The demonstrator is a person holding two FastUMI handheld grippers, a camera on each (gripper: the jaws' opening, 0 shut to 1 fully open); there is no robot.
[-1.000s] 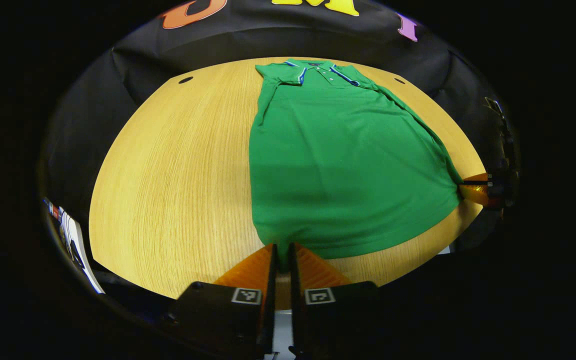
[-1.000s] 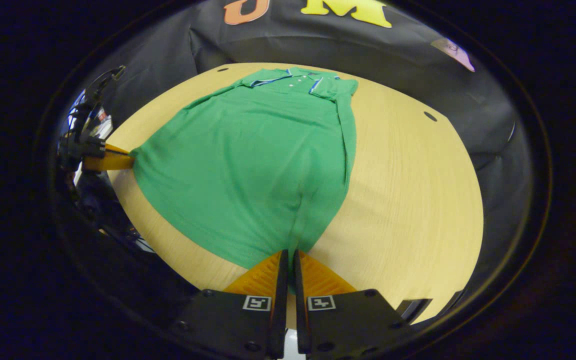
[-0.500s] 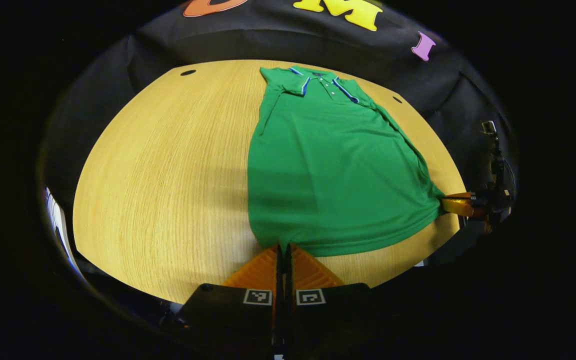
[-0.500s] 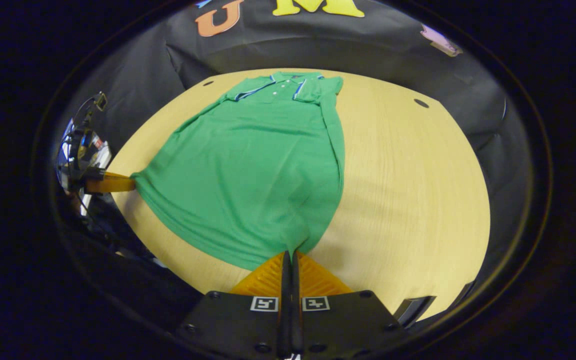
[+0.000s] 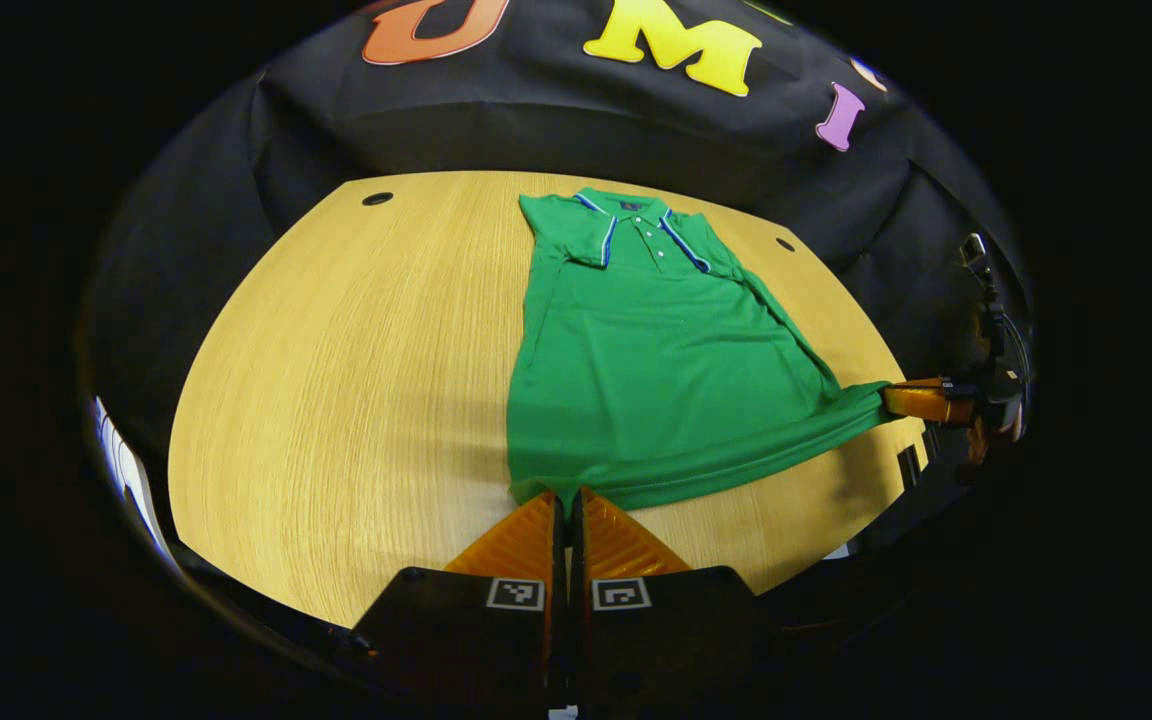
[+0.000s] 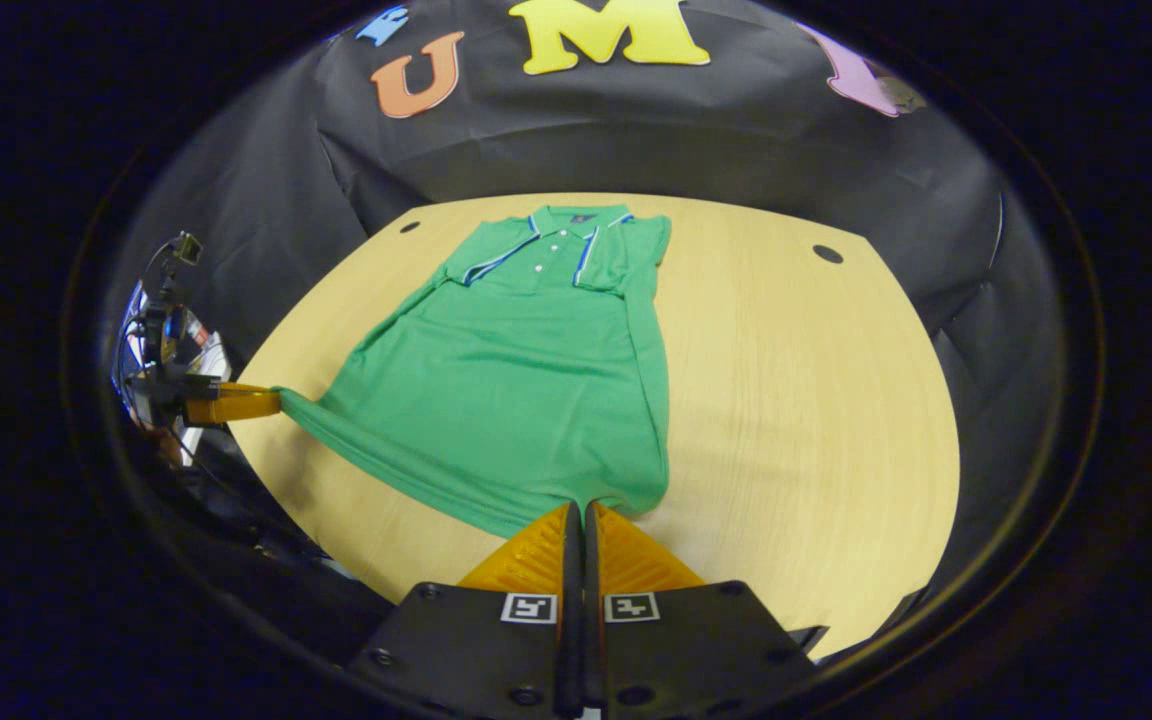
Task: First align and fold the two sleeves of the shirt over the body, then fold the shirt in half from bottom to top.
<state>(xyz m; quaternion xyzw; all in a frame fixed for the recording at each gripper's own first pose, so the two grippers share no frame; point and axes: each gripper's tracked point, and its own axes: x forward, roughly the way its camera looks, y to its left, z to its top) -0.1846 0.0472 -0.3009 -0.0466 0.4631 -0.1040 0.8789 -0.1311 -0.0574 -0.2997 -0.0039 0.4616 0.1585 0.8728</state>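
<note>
Two folds out of three look done, judging from how the shirt (image 5: 656,370) is lying on the wooden table (image 5: 336,380): both sleeves are sitting over the body, their edges running down from the collar (image 6: 561,225), which lies at the table's far side. What is left is the bottom-to-top fold — and that appears to be just starting.

Counting: one shirt, one table, two grippers. In the left gripper view, the left gripper (image 5: 566,497) is pinching the hem corner at the table's near edge, its fingers closed to a thin slit with green cloth caught between them. Farther off, toward the table's other near corner, the right gripper (image 5: 921,400) is holding the opposite hem corner, and the hem (image 5: 726,465) is stretching as a taut band between the two. In the right gripper view, the right gripper (image 6: 579,508) is likewise closed narrow on its corner of cloth, while the left gripper (image 6: 236,404) is showing at the table's edge with the fabric pulled out to it.

Both corners seem to be lifting slightly off the table. Carrying them evenly toward the collar is, I judge, what remains; uneven travel could skew the fold.
</note>
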